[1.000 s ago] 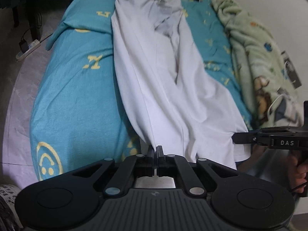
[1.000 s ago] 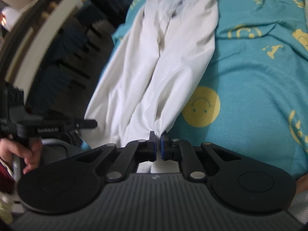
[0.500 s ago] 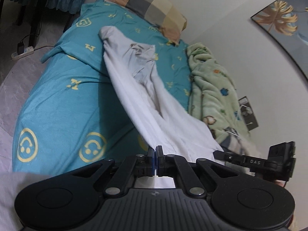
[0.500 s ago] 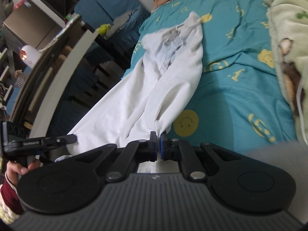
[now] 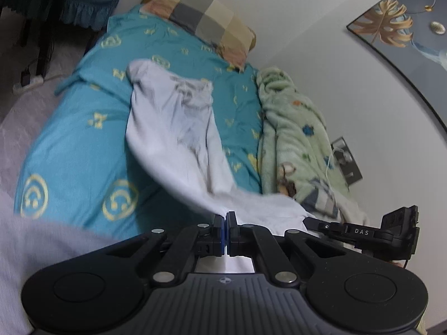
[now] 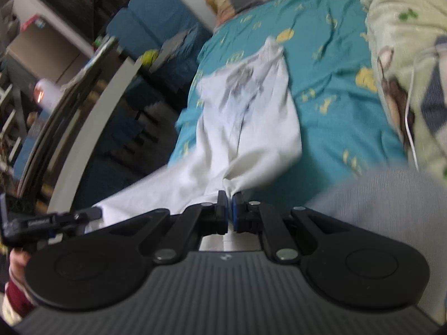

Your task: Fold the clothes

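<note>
Both tongs [image 5: 225, 217] [image 6: 229, 199], angled downward, pinch the white shirt [image 5: 178, 128].

- bed [image 5: 72, 150] with teal sheet, ahead of the claws
- white garment [image 5: 178, 128] lying along it — near end lifted off
- checked pillow [image 5: 204, 19] at far end
- green blanket [image 5: 293, 139] right of the garment

The left tongs [image 5: 225, 217] and the right tongs [image 6: 230, 198] are both pinched tight, side by side, tipped downward.
</note>
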